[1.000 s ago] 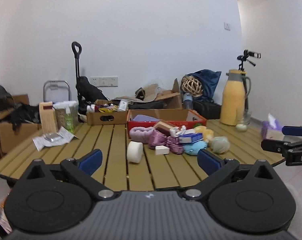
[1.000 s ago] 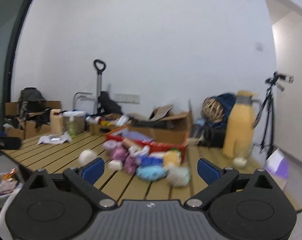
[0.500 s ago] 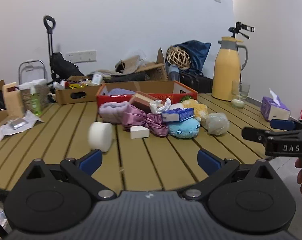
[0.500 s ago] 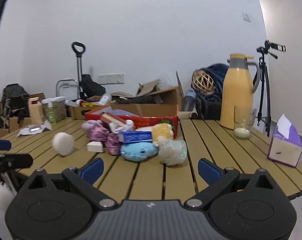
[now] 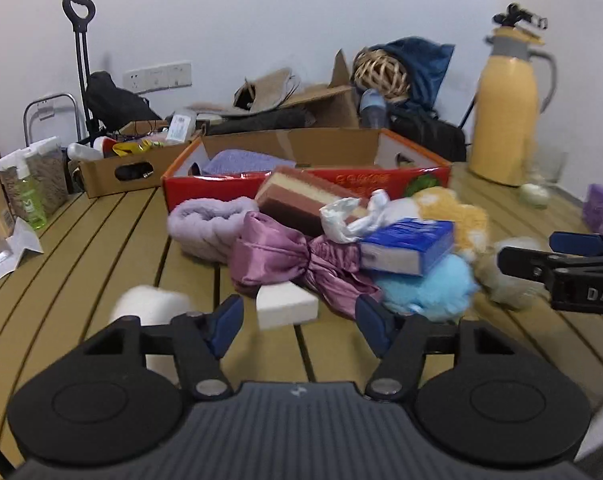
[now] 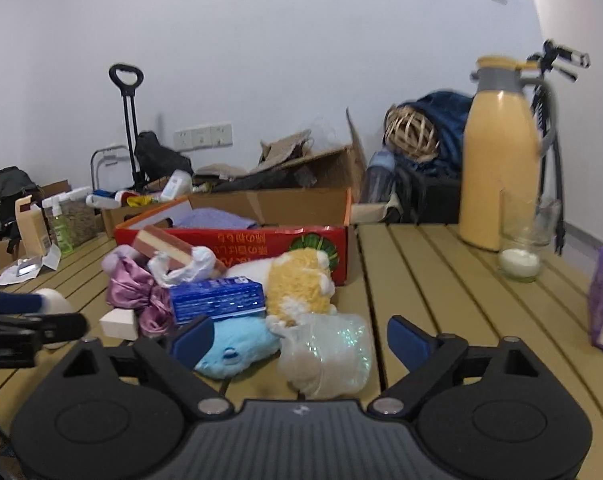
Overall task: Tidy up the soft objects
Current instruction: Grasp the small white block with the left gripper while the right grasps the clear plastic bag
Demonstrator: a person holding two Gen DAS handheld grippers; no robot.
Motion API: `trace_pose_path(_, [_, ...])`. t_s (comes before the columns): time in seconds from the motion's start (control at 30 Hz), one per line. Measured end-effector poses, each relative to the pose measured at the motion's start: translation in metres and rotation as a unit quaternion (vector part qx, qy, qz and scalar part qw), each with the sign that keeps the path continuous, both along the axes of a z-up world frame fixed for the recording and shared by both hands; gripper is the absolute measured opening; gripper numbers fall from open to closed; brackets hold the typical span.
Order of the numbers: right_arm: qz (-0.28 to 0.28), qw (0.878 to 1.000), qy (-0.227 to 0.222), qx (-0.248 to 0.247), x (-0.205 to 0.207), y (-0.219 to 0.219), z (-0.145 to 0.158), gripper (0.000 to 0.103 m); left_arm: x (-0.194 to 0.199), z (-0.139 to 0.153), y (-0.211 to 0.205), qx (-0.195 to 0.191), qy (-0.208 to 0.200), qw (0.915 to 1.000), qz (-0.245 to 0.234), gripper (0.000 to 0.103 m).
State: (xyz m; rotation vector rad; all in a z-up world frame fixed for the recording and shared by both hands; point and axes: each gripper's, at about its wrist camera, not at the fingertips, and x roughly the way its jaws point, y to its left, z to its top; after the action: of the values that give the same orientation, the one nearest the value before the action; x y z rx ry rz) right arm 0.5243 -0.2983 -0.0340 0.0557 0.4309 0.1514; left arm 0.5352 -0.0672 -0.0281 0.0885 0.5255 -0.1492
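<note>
Left tool (image 5: 299, 330) closing, nothing gripped, around white block (image 5: 286, 309) lying crosswise on worktop (image 5: 101, 248); right tool (image 6: 299, 338) closing, nothing gripped, around upright glittery pouch (image 6: 327, 354) beside blue plush (image 6: 237, 344).

Soft toys (image 6: 297, 284) (heaped) before red box (image 6: 261, 240)

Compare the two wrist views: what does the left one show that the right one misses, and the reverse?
Only the left wrist view shows the lilac plush ring whole.

Only the right wrist view shows the clear bag sharply, lying between the right gripper fingers, untouched, and the glass jar clearly.

Both show the red box, blue packet, blue plush, white block, and the left gripper, open.
</note>
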Motion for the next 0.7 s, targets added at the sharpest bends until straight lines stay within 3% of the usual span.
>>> trace_pose_path(0.1, [0.006, 1.000, 0.021, 0.002, 0.020, 0.000, -0.007, 0.069, 0.025, -0.014, -0.006, 0.030, -0.004, 0.9987, 0.041, 0.066])
trace_pose_path(0.17, [0.004, 1.000, 0.029, 0.011, 0.023, -0.002, -0.014, 0.066, 0.033, -0.017, -0.004, 0.017, 0.001, 0.9991, 0.038, 0.066])
trace_pose_path(0.27, [0.006, 0.999, 0.036, 0.015, 0.025, -0.003, -0.022, 0.050, 0.036, -0.018, -0.004, 0.003, 0.007, 0.9996, 0.025, 0.066])
trace_pose_path(0.3, [0.010, 0.999, 0.040, 0.016, 0.026, -0.004, -0.023, 0.046, 0.037, -0.018, -0.005, 0.003, 0.008, 0.9997, 0.023, 0.058])
trace_pose_path(0.33, [0.013, 0.999, 0.039, 0.019, 0.026, -0.006, -0.023, 0.044, 0.037, -0.018, -0.005, 0.001, 0.008, 0.9997, 0.021, 0.038])
trace_pose_path(0.37, [0.014, 0.999, 0.037, 0.022, 0.026, -0.007, -0.023, 0.043, 0.036, -0.018, -0.005, -0.001, 0.007, 0.9997, 0.023, 0.031])
trace_pose_path(0.47, [0.017, 0.999, 0.040, 0.032, 0.027, -0.011, -0.023, 0.041, 0.031, -0.017, -0.004, -0.004, 0.000, 0.9997, 0.023, 0.026])
trace_pose_path(0.53, [0.017, 0.999, 0.039, 0.029, 0.026, -0.010, -0.023, 0.040, 0.026, -0.014, -0.004, -0.002, 0.002, 0.9997, 0.023, 0.014])
trace_pose_path(0.63, [0.015, 0.999, 0.036, 0.022, 0.022, -0.008, -0.021, 0.039, 0.014, -0.005, 0.003, -0.030, 0.016, 0.9992, 0.020, 0.010])
trace_pose_path(0.7, [0.010, 0.999, 0.035, 0.016, 0.018, -0.008, -0.018, 0.039, 0.007, -0.004, 0.003, -0.029, 0.030, 0.9990, 0.017, 0.011])
